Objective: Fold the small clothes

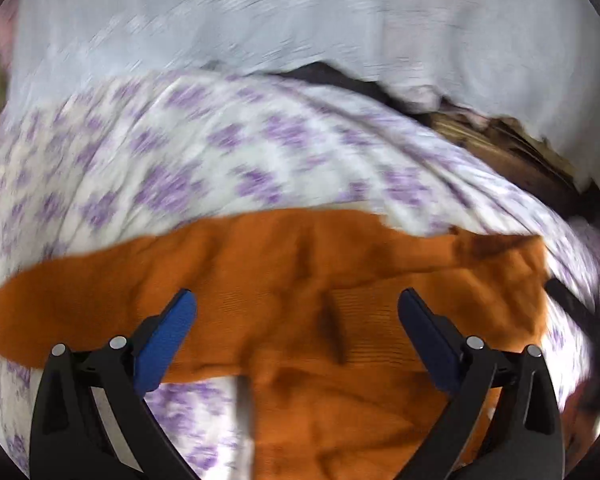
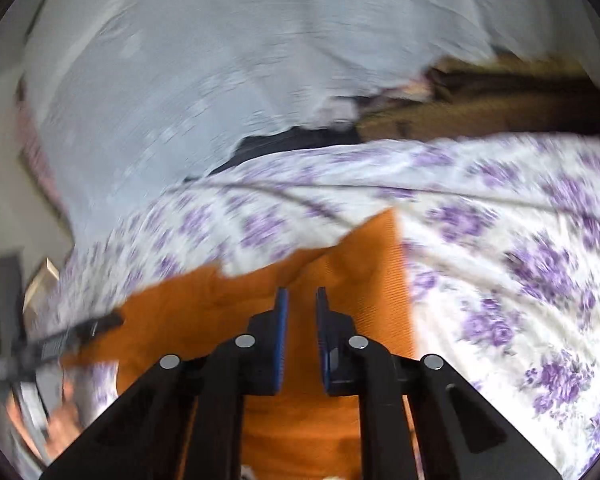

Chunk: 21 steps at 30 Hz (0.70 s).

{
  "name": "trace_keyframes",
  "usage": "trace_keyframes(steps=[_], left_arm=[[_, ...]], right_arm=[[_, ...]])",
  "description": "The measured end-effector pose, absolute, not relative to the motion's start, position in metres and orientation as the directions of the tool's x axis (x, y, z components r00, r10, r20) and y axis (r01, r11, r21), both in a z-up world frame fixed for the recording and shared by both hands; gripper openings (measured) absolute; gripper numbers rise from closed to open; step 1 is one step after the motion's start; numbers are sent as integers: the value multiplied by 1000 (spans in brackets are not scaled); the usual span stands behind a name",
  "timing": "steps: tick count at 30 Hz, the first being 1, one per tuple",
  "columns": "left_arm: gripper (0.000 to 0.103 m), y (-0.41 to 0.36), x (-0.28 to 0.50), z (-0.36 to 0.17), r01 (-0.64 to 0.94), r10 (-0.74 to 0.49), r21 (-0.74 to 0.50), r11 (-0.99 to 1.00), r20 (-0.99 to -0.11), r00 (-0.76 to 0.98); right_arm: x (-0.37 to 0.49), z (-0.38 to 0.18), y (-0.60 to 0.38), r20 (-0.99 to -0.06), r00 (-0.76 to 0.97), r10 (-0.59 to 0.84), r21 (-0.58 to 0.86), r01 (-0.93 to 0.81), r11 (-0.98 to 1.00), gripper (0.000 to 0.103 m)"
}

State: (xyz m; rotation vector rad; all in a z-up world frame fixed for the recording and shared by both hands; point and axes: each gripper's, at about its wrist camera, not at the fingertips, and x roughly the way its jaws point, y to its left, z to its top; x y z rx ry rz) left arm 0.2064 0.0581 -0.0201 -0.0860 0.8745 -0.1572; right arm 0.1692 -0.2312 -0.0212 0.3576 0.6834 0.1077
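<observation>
An orange knit garment [image 1: 284,280] lies crumpled on a bed sheet with purple flowers [image 1: 188,152]. My left gripper [image 1: 296,300] is open, its blue pads spread wide just above the garment's middle. In the right wrist view the same orange garment [image 2: 364,264] runs under my right gripper [image 2: 301,300]. Its blue pads stand close together with a narrow gap, and orange cloth shows in the gap. Whether the pads pinch the cloth I cannot tell. The left gripper's black finger [image 2: 80,336] shows at the left over the garment's edge. Both views are motion-blurred.
A pale blue-white blanket [image 1: 260,20] is bunched at the far side of the bed. Dark and brown items [image 1: 500,144] lie between the blanket and the sheet at the right. The flowered sheet [image 2: 520,272] spreads out to the right of the garment.
</observation>
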Motion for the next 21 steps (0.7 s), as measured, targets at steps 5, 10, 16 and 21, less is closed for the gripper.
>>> trace_keyframes(steps=[5,10,16,21], left_arm=[[99,0,212,-57,174,9,143,974,-794,608],[99,-1,223,-84,151,47,152,977,-839,542],[99,11,211,-65,127,10,105,986,-807,590],[99,13,213,-66,122,13,103,987,-812,583]], right_arm=[[196,-36,-245,-647,743,170,303,45,952,13],[234,-89,-288,-713,677,181,393,172,903,0],[184,-48,-292,-613,772,167,406,127,905,6],[167,-57,-248,-714,680,169,250,22,968,5]])
